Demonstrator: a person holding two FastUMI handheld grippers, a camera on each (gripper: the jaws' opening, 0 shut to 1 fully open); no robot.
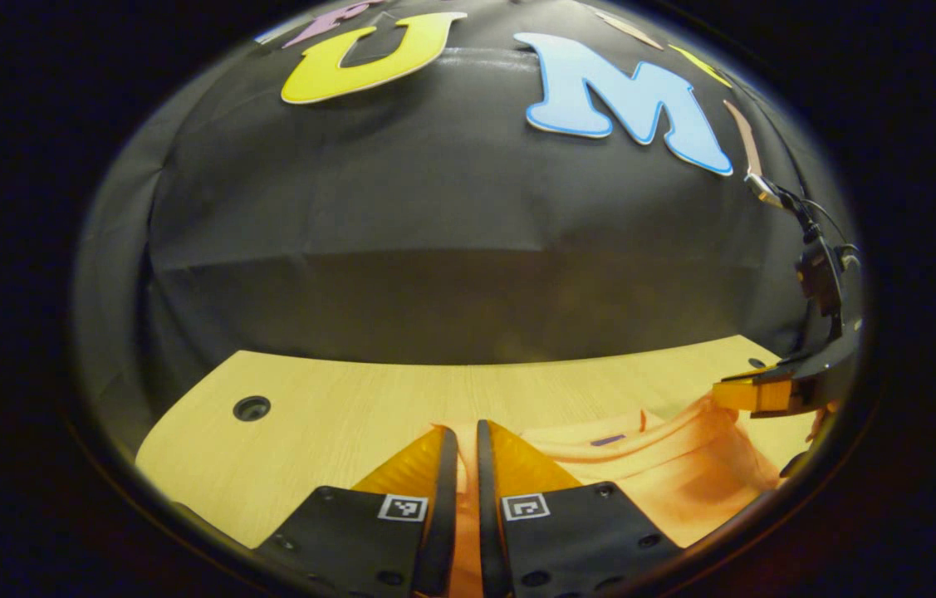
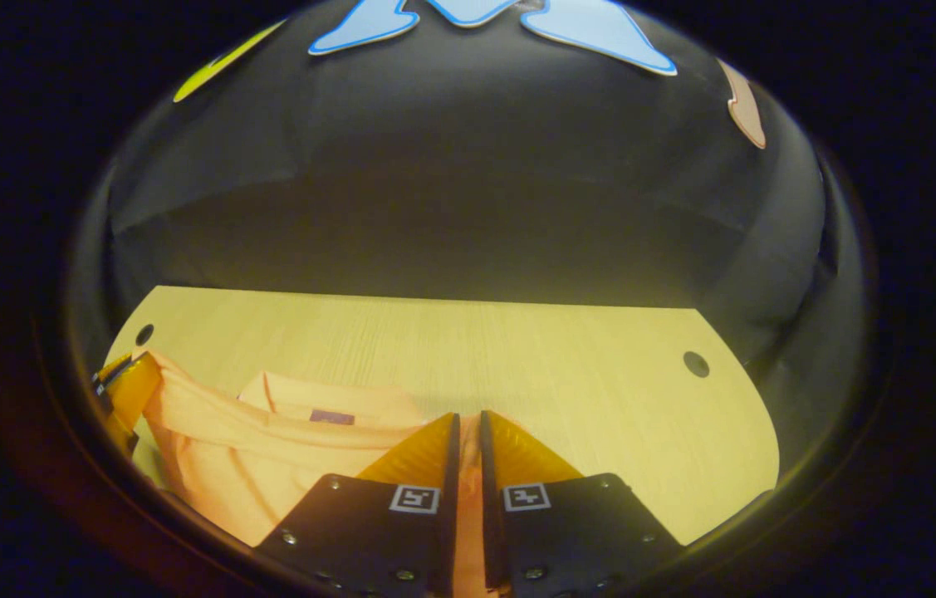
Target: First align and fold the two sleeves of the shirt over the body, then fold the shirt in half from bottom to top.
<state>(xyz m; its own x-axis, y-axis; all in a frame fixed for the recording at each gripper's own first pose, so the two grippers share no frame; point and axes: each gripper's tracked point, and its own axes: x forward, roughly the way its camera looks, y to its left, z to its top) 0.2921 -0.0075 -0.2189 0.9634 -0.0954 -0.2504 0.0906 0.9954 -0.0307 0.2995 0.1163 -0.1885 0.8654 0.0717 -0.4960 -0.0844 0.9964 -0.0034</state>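
The orange shirt [image 1: 683, 473] lies on the pale wooden table [image 1: 335, 399], its collar and purple label [image 1: 607, 439] facing up. My left gripper [image 1: 468, 432] is shut on an edge of the shirt, with orange cloth showing in the narrow gap between its fingers. In the right gripper view the shirt [image 2: 227, 448] spreads to the left, and my right gripper [image 2: 468, 419] is likewise shut on a strip of its cloth. Each view also catches the other gripper at its side [image 1: 775, 390] [image 2: 123, 386], pinching the shirt's raised edge.
The table [image 2: 559, 357] has round cable holes [image 1: 252, 408] [image 2: 695, 364] [image 2: 144, 335] near its far corners. The black cloth wall rises right behind the far edge. Bare wood stretches left of the shirt in the left gripper view and right of it in the right gripper view.
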